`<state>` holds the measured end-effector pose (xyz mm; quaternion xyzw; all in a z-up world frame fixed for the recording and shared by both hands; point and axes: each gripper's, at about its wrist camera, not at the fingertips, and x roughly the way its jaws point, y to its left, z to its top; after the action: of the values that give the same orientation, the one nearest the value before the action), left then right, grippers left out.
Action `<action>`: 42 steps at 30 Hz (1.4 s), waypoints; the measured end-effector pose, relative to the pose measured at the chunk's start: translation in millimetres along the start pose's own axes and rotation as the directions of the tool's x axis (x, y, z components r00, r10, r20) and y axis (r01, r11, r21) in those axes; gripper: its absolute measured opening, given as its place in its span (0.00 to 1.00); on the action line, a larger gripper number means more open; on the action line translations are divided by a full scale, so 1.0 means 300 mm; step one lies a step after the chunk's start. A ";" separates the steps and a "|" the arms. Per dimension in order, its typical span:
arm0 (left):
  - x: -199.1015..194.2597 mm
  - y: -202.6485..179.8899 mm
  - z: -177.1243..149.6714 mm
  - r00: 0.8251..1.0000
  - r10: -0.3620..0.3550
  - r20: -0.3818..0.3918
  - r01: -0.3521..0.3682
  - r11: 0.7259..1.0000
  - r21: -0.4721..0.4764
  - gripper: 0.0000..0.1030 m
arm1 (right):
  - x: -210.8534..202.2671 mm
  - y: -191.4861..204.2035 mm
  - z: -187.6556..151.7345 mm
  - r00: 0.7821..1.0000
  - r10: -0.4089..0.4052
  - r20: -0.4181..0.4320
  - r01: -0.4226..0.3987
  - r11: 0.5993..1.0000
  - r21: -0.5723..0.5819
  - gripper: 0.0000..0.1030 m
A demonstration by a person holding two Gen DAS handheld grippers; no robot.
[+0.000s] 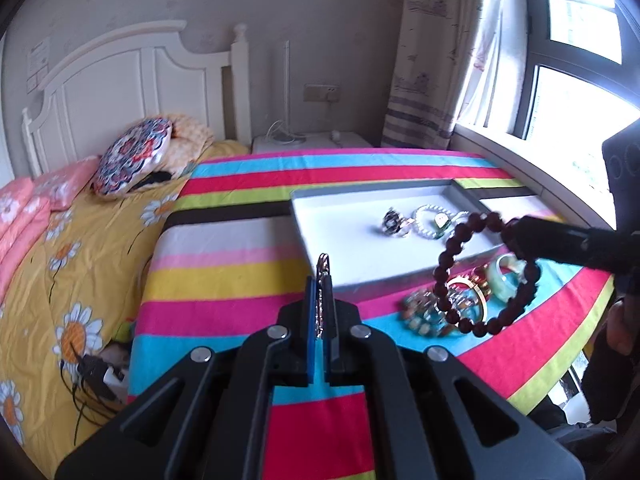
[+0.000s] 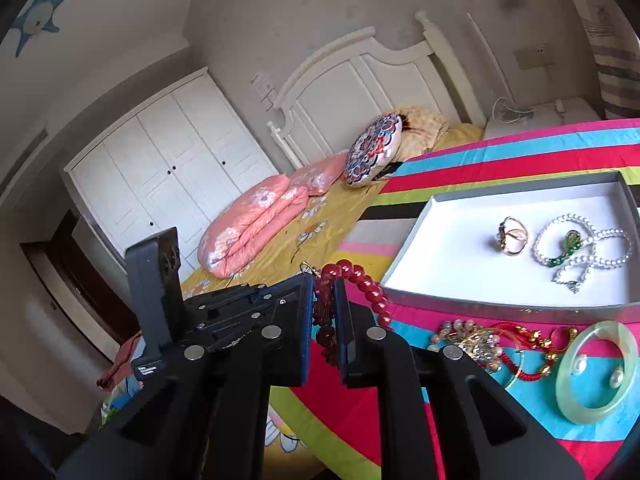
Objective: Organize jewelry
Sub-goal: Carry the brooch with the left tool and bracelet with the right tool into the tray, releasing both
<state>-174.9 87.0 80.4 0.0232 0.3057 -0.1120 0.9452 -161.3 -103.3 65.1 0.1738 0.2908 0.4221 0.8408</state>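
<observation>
My left gripper (image 1: 321, 280) is shut on a thin metal chain piece (image 1: 322, 266), held above the striped cloth in front of the white tray (image 1: 320, 216). My right gripper (image 2: 323, 286) is shut on a dark red bead bracelet (image 2: 366, 284); in the left wrist view the bracelet (image 1: 452, 248) hangs from it over the tray's near right corner. The tray (image 2: 424, 240) holds a ring (image 2: 512, 236) and a pearl strand with a green piece (image 2: 580, 248). A jade bangle (image 2: 596, 372) and a pile of beaded jewelry (image 2: 480, 340) lie on the cloth.
The striped cloth (image 1: 240, 264) covers a table beside a bed with a yellow flowered cover (image 1: 80, 248) and a round cushion (image 1: 134, 152). A window (image 1: 576, 72) is at the right. A white wardrobe (image 2: 160, 184) stands behind the bed.
</observation>
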 end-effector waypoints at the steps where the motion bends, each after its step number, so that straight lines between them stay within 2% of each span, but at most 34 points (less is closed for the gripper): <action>1: 0.004 -0.011 0.011 1.000 -0.007 0.003 0.007 1.000 0.005 0.02 | -0.003 -0.007 0.004 1.000 -0.004 0.004 0.004 1.000 0.003 0.11; 10: 0.095 -0.095 0.121 0.996 -0.083 -0.007 0.084 0.996 0.036 0.02 | -0.056 -0.085 0.055 0.996 -0.071 0.050 0.070 0.997 0.017 0.11; 17: 0.212 -0.128 0.194 0.996 -0.083 -0.037 0.085 0.995 0.054 0.02 | -0.047 -0.212 0.138 0.987 -0.153 0.053 0.150 0.987 0.056 0.11; 22: 0.323 -0.126 0.232 0.995 -0.067 -0.080 0.072 0.996 0.056 0.02 | 0.008 -0.288 0.221 0.977 -0.210 0.030 0.208 0.976 0.057 0.11; 30: 0.489 -0.084 0.245 0.984 -0.068 -0.162 0.072 0.997 0.020 0.02 | 0.100 -0.361 0.327 0.947 -0.320 0.032 0.320 0.947 0.012 0.11; 33: 0.516 -0.062 0.241 0.983 -0.073 -0.169 0.074 0.997 -0.002 0.02 | 0.147 -0.374 0.348 0.923 -0.385 0.014 0.385 0.922 -0.046 0.11; 38: 0.524 -0.037 0.238 0.981 -0.081 -0.175 0.075 0.996 -0.040 0.02 | 0.281 -0.387 0.335 0.855 -0.515 -0.064 0.491 0.843 -0.221 0.11; 39: 0.533 -0.031 0.233 0.978 -0.081 -0.190 0.074 0.996 -0.047 0.02 | 0.316 -0.386 0.325 0.840 -0.537 -0.079 0.502 0.824 -0.263 0.11; 42: 0.548 -0.016 0.221 0.976 -0.070 -0.206 0.058 0.996 -0.064 0.10 | 0.392 -0.380 0.292 0.821 -0.559 -0.114 0.498 0.800 -0.335 0.12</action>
<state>-8.5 42.6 38.5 -0.0025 0.4064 -0.1305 0.9043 19.6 -78.5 31.1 -0.0849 0.3486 0.2230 0.9064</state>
